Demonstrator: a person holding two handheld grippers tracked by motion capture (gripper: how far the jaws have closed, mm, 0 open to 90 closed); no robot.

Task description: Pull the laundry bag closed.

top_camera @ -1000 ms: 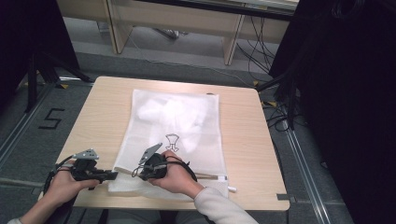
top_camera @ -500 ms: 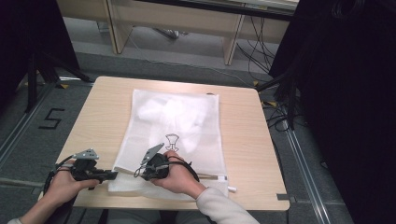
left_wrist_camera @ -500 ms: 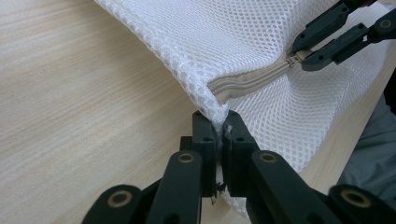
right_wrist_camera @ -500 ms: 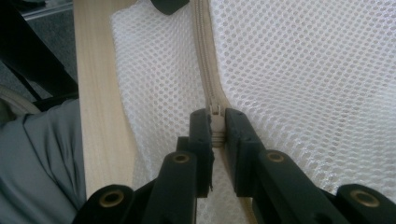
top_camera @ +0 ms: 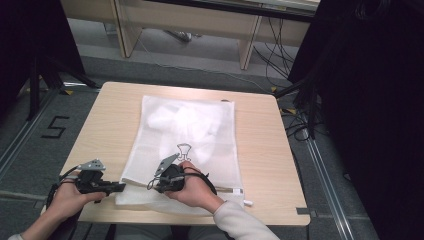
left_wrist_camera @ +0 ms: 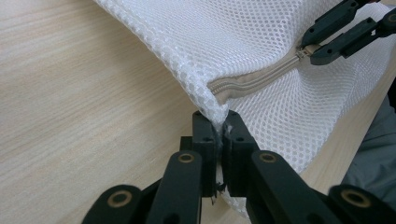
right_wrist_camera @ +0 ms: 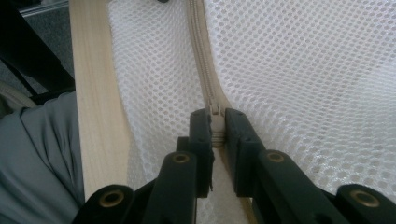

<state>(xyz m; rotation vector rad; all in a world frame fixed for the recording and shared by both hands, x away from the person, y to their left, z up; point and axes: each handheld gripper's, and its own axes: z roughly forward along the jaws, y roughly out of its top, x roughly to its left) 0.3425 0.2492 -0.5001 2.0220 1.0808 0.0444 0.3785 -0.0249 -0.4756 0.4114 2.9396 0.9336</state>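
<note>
1. At the left side of the high view, the left claw (top_camera: 119,187) lies low over the near left part of the tabletop (top_camera: 110,125), held by the person's left hand (top_camera: 67,197).
2. In the left gripper view, the left claw (left_wrist_camera: 221,140) is closed on the corner of the white mesh bag (left_wrist_camera: 261,42), just at the end of the beige zipper (left_wrist_camera: 252,79). The mesh is pinched between the two black jaws.
3. The mesh bag (top_camera: 187,145) lies flat in the middle of the tabletop, with something white inside it and a small dark drawing on its cloth. Its zipper edge is at the near side, toward the person.
4. To the right of the left claw, the right claw (top_camera: 152,184) rests on the near edge of the bag, held by the right hand (top_camera: 192,187).
5. In the right gripper view, the right claw (right_wrist_camera: 215,126) is closed on the zipper pull (right_wrist_camera: 215,110) of the zipper (right_wrist_camera: 201,51). The pull sits between the jaw tips.
</note>
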